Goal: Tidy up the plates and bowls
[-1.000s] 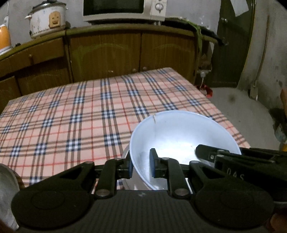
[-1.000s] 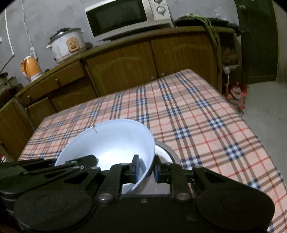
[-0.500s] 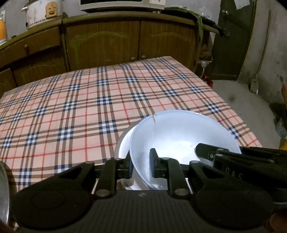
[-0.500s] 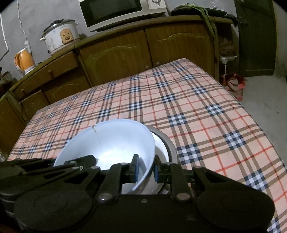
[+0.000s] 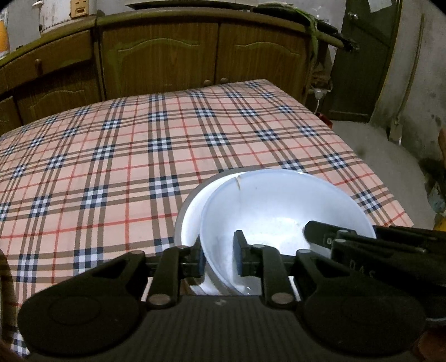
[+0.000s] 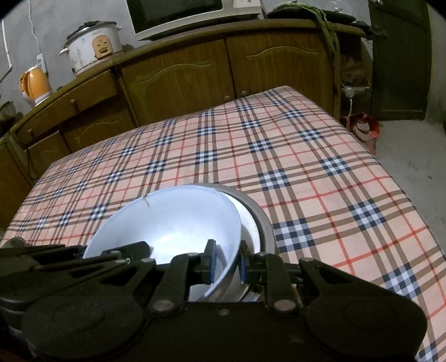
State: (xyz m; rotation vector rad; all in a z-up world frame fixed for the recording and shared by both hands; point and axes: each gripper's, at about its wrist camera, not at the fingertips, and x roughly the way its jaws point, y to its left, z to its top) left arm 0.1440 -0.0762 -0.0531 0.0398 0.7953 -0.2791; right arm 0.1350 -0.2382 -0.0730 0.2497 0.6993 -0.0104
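A white bowl (image 5: 281, 206) with a chipped far rim is held between both grippers just above a second dish (image 5: 189, 211), a grey-rimmed white bowl or plate on the plaid table. My left gripper (image 5: 218, 257) is shut on the white bowl's left rim. My right gripper (image 6: 226, 261) is shut on the bowl's right rim (image 6: 178, 220). The lower dish (image 6: 260, 222) shows to the right of the held bowl in the right wrist view. Each gripper's body shows in the other's view.
The plaid tablecloth (image 5: 125, 156) covers the table, whose right edge (image 6: 390, 178) drops to a concrete floor. Wooden cabinets (image 6: 228, 69) stand behind, with a rice cooker (image 6: 93, 46), an orange kettle (image 6: 34, 83) and a microwave (image 6: 189, 11) on top.
Both grippers have lowered the white bowl toward the table and the lower dish; the cameras have tilted down, and more of the lower dish shows beside the bowl.
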